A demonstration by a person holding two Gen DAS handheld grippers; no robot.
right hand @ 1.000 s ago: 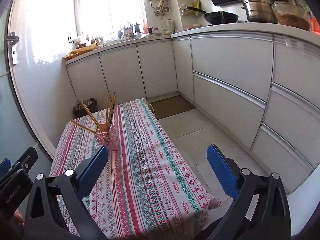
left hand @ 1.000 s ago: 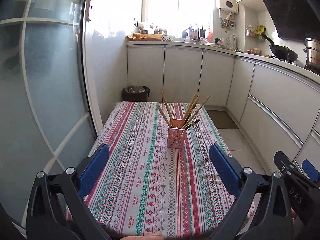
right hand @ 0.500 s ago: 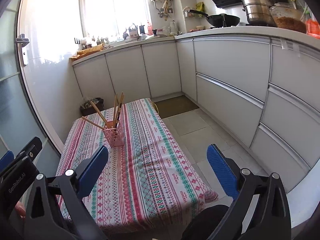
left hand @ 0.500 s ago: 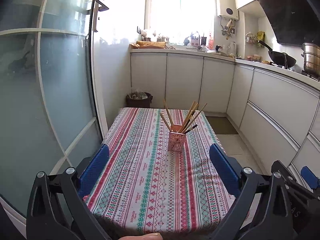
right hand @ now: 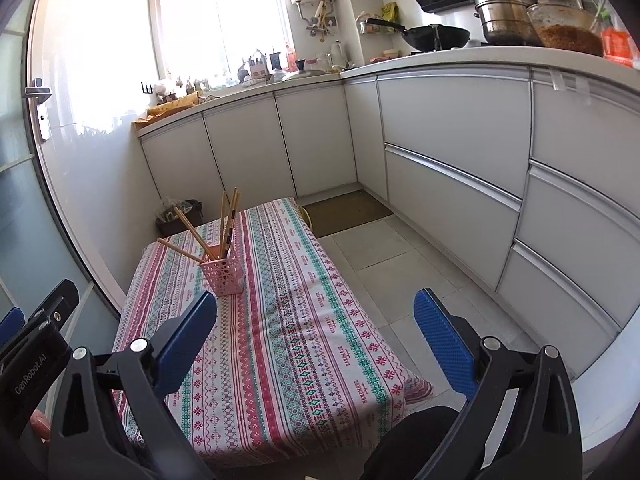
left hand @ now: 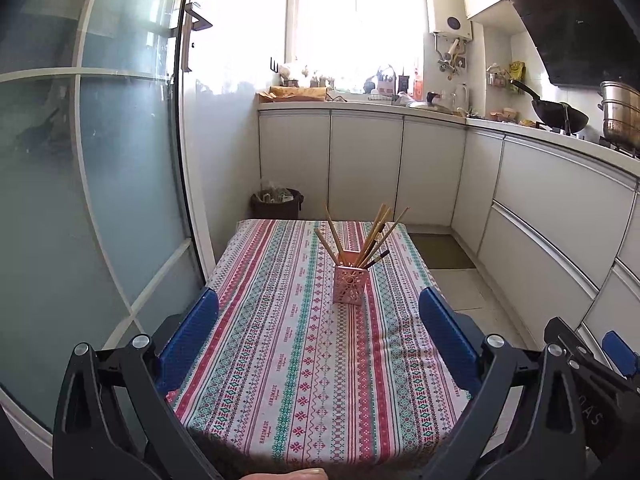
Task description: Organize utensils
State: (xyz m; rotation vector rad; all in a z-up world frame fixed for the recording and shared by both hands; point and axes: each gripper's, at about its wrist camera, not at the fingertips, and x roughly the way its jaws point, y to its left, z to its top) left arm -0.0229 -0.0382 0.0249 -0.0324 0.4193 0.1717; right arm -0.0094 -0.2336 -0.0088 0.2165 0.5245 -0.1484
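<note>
Your left tongs (left hand: 318,336) hang wide apart and empty above the near end of the table (left hand: 280,380); your right tongs (right hand: 316,336) gape just as wide, off the table's right edge. The pink lattice holder (left hand: 349,284) stands upright mid-table, well beyond both, and the wooden chopsticks (left hand: 370,236) fan out of it, leaning left and right, one dark-tipped.

Ahead of the left tool (left hand: 318,336), bare tabletop (left hand: 280,360) runs to the pink holder (left hand: 349,283), whose chopsticks (left hand: 376,232) splay outward. Glass door (left hand: 100,200) crowds its left; right tool (right hand: 316,336) has open floor (right hand: 400,264) to its right.
</note>
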